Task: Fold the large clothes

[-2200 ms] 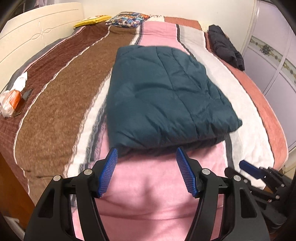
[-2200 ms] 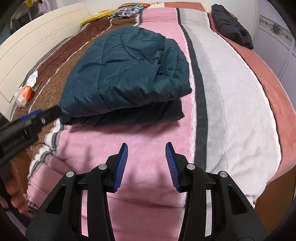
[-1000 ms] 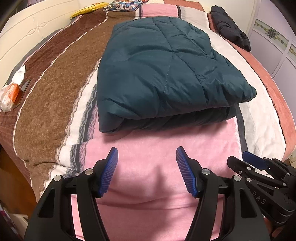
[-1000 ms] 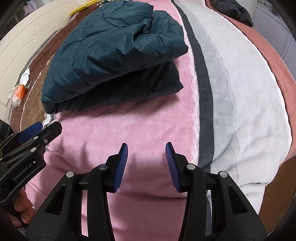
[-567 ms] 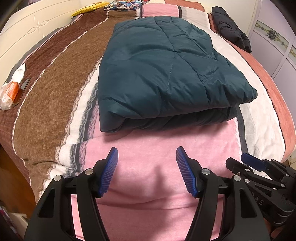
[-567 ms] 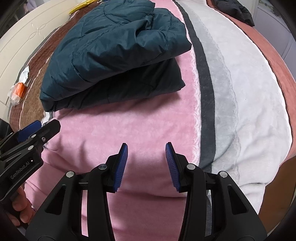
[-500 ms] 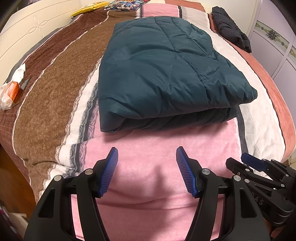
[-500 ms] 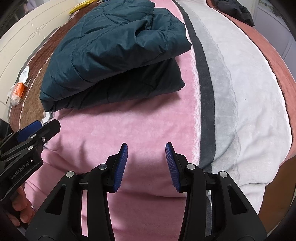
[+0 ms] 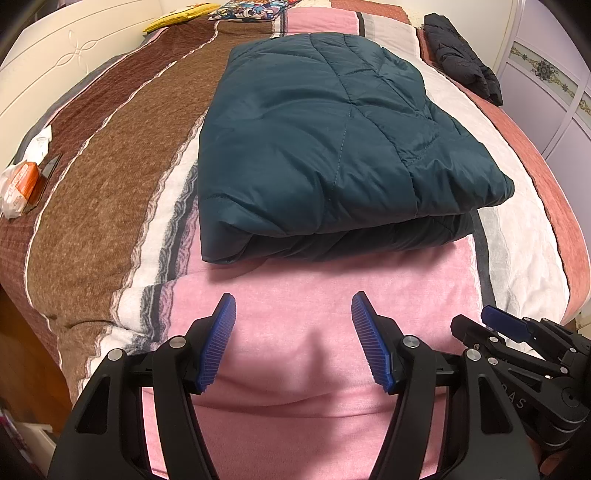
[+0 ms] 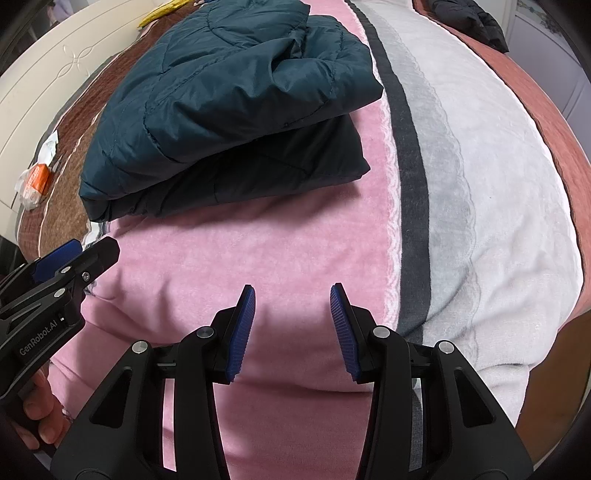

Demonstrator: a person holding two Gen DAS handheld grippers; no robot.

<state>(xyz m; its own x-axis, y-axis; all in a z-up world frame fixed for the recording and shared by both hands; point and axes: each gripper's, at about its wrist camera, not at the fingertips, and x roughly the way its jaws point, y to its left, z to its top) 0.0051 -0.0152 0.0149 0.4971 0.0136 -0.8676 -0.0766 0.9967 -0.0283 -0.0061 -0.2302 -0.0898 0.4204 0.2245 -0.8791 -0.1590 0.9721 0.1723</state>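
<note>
A dark teal quilted jacket [image 9: 332, 147] lies folded in a thick stack on the striped bedspread [image 9: 110, 206]; the right wrist view shows the jacket [image 10: 229, 103] from its right side, layers stacked. My left gripper [image 9: 293, 306] hovers open over the pink stripe just in front of the jacket's near edge, nothing between its blue pads. My right gripper [image 10: 291, 295] is also open and empty, above the pink stripe to the right of the jacket's front corner. Each gripper shows at the edge of the other's view.
A black garment [image 9: 461, 70] lies at the far right of the bed. An orange-and-white packet [image 9: 20, 181] sits at the left edge by the white headboard [image 9: 74, 62]. Pillows [image 9: 240, 11] rest at the far end. A cabinet [image 9: 546, 81] stands on the right.
Between two seconds and one second ago both grippers came closer to the folded jacket. Since then nothing has visibly moved.
</note>
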